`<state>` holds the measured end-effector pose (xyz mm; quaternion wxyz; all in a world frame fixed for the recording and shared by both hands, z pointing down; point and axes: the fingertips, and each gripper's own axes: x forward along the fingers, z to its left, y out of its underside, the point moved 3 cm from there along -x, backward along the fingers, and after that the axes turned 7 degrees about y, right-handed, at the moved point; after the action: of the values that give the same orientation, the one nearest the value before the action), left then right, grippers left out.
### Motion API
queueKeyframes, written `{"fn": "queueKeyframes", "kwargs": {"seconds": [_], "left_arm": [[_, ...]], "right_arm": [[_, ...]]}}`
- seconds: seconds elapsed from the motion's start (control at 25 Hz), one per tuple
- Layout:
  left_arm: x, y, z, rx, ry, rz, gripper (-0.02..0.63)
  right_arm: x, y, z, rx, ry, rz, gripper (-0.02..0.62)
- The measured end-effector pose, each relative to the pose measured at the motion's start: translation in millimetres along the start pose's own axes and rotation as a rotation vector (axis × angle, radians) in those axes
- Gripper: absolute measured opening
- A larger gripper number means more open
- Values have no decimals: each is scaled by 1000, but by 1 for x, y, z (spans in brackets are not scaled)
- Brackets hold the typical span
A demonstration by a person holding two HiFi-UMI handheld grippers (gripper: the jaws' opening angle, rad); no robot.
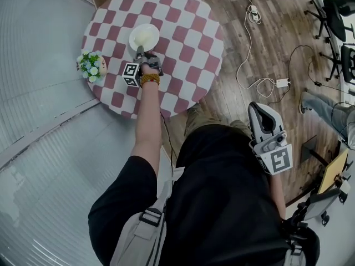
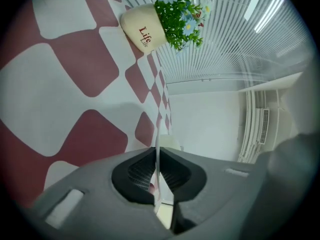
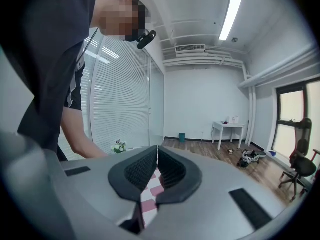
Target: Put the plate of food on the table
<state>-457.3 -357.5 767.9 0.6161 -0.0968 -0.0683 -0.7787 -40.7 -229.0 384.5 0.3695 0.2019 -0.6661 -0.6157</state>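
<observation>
Checkered table [image 1: 183, 49] with flowerpot [image 1: 91, 65], plate [image 1: 144, 36]

Reaching straight ahead with the bare left arm [image 1: 147, 121], beaded band at the wrist. Clamping the left gripper [image 1: 140, 51] on the thin rim of the plate [image 1: 144, 36], jaws nearly touching. Holding the right gripper [image 1: 262, 111] back beside the hip, pointing forward, jaws pressed together on nothing.

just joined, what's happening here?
A person's left gripper is shut on the rim of the plate, at the checkered table near a flower pot. I can't tell if the plate rests on the table yet. The right gripper is shut and empty, held at the person's side, off the table.
</observation>
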Motion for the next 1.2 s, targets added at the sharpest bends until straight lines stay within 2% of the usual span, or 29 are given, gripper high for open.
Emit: {"fn": "queueKeyframes", "kwargs": {"seconds": [0.12, 0.56, 0.96, 1.2], "left_arm": [[7, 7, 6, 21, -33, 20, 12], [2, 10, 28, 0, -148, 43, 14], [-12, 24, 33, -13, -179, 90, 14], [-25, 17, 46, 1, -214, 101, 14]], "right_arm": [[0, 1, -2, -10, 11, 8, 11], [0, 3, -6, 24, 28, -23, 11], [0, 1, -4, 51, -3, -77, 11], [7, 8, 3, -2, -33, -99, 11]]}}
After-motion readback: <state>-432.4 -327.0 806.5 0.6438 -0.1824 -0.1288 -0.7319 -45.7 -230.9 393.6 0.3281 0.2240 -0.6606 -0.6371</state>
